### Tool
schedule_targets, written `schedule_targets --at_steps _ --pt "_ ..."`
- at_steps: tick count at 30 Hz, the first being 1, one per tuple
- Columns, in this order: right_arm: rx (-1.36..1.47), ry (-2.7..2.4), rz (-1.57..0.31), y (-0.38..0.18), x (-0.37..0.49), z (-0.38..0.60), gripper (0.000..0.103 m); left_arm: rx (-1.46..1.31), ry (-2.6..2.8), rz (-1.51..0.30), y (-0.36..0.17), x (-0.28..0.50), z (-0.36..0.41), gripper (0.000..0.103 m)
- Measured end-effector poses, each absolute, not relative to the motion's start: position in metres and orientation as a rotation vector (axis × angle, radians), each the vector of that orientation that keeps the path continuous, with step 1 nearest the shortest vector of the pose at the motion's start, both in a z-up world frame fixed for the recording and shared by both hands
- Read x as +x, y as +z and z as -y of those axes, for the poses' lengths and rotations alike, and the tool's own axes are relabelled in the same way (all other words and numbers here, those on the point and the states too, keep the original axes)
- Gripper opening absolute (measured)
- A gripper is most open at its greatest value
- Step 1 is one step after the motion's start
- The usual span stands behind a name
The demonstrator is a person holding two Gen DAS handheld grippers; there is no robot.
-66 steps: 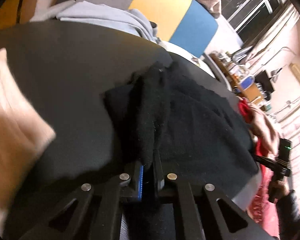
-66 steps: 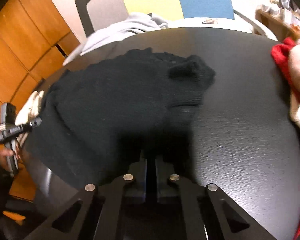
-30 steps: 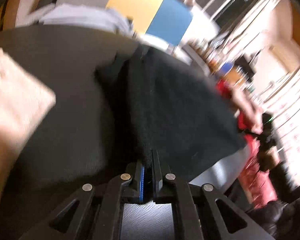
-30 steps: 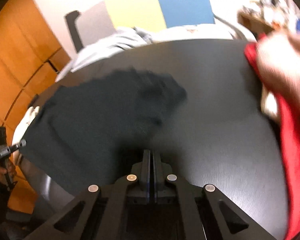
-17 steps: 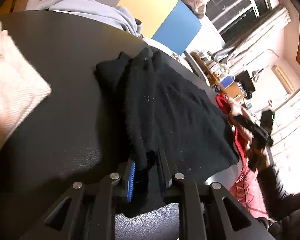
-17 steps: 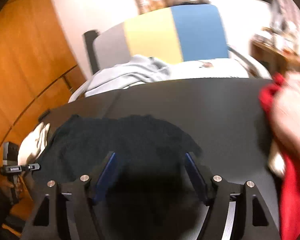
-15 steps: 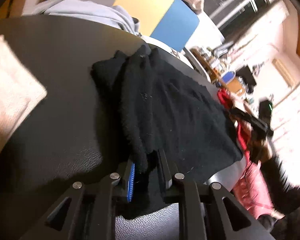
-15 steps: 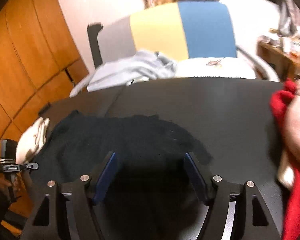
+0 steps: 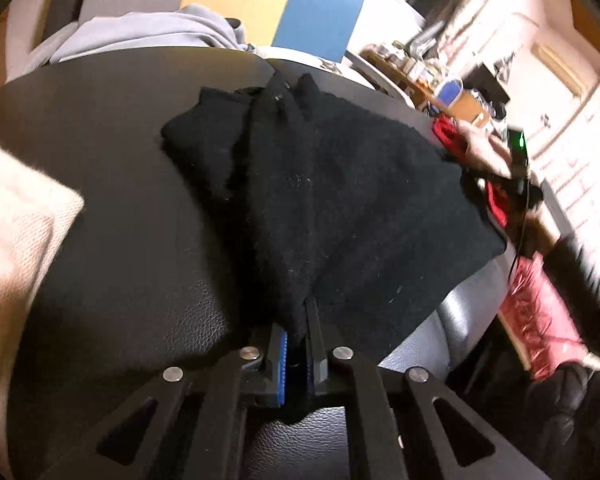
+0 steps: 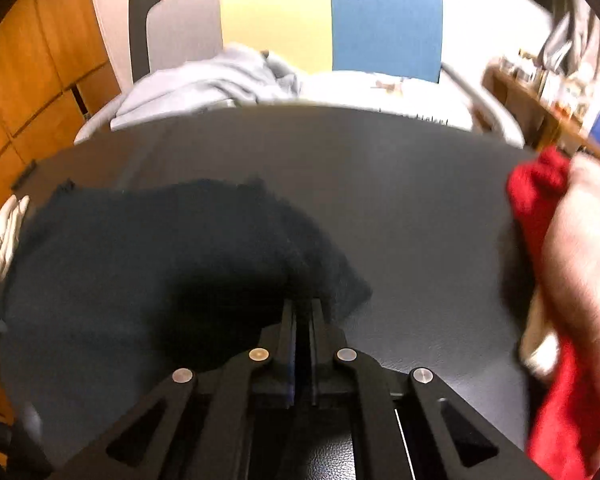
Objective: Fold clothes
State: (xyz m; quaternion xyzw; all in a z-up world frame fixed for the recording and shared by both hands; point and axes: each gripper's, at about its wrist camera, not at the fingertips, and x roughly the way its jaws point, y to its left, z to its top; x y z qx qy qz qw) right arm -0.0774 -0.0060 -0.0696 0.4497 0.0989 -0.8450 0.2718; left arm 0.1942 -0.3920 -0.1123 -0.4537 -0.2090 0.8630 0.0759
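A black knit garment [image 9: 340, 200] lies spread on the round dark table [image 9: 100, 128], with one end bunched towards the far side. My left gripper [image 9: 300, 316] has a fold of the garment's near edge between its jaws, which are closing on it; the cloth rises to the pads. In the right wrist view the same black garment [image 10: 140, 248] covers the left half of the table [image 10: 380, 180]. My right gripper [image 10: 302, 308] is shut on its near right corner, with fabric bunched around the tips.
A red cloth [image 10: 536, 192] with a pale blurred cloth [image 10: 580, 240] over it lies at the table's right edge. A beige cloth [image 9: 16, 240] lies at the left. A grey garment [image 10: 212, 80] rests on the yellow-and-blue chair [image 10: 332, 16] behind the table.
My right gripper opened wide over the garment's corner and has shut there. The left gripper loosened briefly on its fold and has tightened again. The garment lies flatter and more spread out.
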Motion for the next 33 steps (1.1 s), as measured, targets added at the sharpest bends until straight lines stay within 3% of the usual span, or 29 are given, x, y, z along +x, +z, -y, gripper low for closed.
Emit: schedule_targets --at_steps 3,5,8,10,13,17,18,19,20,22,28,32,33 --pt "1.158 -2.280 -0.140 -0.066 -0.078 -0.002 0.018 -1.284 2.601 0.761 -0.101 0.190 0.408 0.017" --pt "1.083 -2.317 -0.124 -0.051 -0.076 0.006 0.036 -1.213 2.617 0.853 -0.092 0.184 0.421 0.019" --pt "0.979 -2.313 -0.131 -0.025 -0.061 0.016 0.054 -1.145 2.687 0.843 -0.078 0.159 0.434 0.024" --pt "0.930 -2.268 -0.145 -0.013 -0.045 0.023 0.058 -1.128 2.708 0.815 -0.071 0.137 0.438 0.032" --pt "0.934 -2.164 -0.177 -0.016 -0.021 0.037 0.064 -1.183 2.658 0.752 -0.074 0.097 0.434 0.035" --pt "0.964 -2.055 -0.215 -0.027 0.007 0.045 0.066 -1.321 2.569 0.648 -0.089 0.054 0.418 0.036" --pt "0.977 -2.036 -0.227 -0.032 0.009 0.046 0.066 -1.338 2.547 0.637 -0.092 0.045 0.414 0.032" --pt "0.987 -2.019 -0.231 -0.037 0.007 0.047 0.067 -1.356 2.524 0.627 -0.096 0.037 0.409 0.013" --pt "1.001 -2.005 -0.234 -0.043 0.008 0.046 0.068 -1.381 2.566 0.579 -0.097 0.033 0.406 0.005" --pt "1.022 -1.993 -0.255 -0.052 0.013 0.045 0.070 -1.388 2.654 0.577 -0.096 0.035 0.412 0.000" --pt "1.162 -1.970 -0.239 -0.087 0.019 0.009 0.071 -1.435 2.815 0.767 -0.120 0.061 0.453 0.000" --pt "1.119 -2.007 -0.068 -0.091 0.026 -0.015 0.072 -1.370 2.860 0.900 -0.120 0.080 0.462 0.000" --pt "1.126 -2.009 -0.022 -0.091 0.023 -0.019 0.072 -1.322 2.867 0.921 -0.116 0.082 0.457 0.004"
